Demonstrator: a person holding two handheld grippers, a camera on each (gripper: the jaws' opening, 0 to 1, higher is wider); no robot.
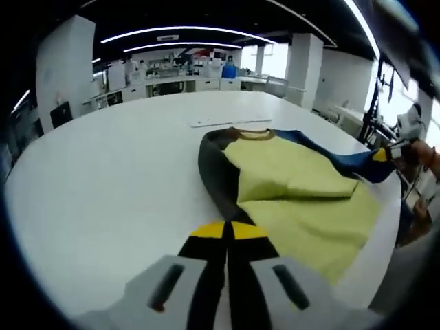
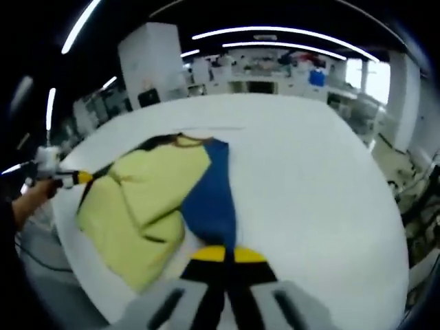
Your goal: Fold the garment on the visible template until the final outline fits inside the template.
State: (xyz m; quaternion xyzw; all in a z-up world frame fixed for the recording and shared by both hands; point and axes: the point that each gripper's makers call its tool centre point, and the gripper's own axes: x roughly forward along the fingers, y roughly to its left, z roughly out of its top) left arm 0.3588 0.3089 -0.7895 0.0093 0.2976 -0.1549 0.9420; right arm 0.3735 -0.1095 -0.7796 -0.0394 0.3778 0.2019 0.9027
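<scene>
A yellow-green garment (image 1: 295, 192) (image 2: 144, 192) lies on the white table (image 1: 103, 172) (image 2: 309, 192) near its edge, collar pointing away. Its black sleeve (image 1: 216, 172) runs into my left gripper (image 1: 227, 230), whose yellow-tipped jaws are shut on it. The blue sleeve (image 2: 210, 199) leads into my right gripper (image 2: 225, 254), shut on its end. Each gripper also shows from the other side: the right gripper (image 1: 388, 152) holding the blue sleeve (image 1: 337, 155), the left gripper (image 2: 72, 177) at the black sleeve's end. A thin template line (image 1: 227, 124) (image 2: 213, 128) lies just beyond the collar.
A person's hand (image 2: 31, 196) holds the left gripper off the table's edge. Wide bare tabletop stretches beyond and beside the garment. Lab benches (image 1: 172, 82) and a white pillar (image 1: 306, 65) stand far behind; a dark stand (image 1: 375, 103) rises past the table.
</scene>
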